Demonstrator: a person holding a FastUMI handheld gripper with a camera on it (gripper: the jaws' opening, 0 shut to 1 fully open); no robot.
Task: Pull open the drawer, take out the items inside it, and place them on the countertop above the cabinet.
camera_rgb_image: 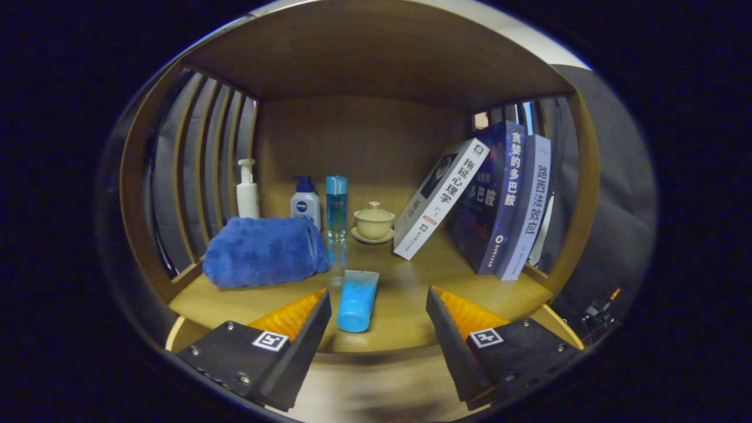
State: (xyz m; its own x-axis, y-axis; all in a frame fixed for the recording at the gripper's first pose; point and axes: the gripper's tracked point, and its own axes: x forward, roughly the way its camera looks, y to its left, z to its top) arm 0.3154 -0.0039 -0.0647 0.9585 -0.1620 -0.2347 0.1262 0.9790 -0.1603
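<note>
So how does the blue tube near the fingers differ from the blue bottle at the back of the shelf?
The blue tube lies flat, just ahead of the open gripper; the blue bottle stands upright beside the lidded cup. The tube looks opaque and matte, the bottle clear and see-through. The tube flattens toward its far end; the bottle is straight-sided. Both are light blue and rest on the same wooden shelf.

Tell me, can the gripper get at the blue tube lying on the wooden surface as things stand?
Probably yes. The gripper is open, and the blue tube lies flat between its fingers, nearer the left one, with nothing over it. The blue towel sits apart, further left.
</note>
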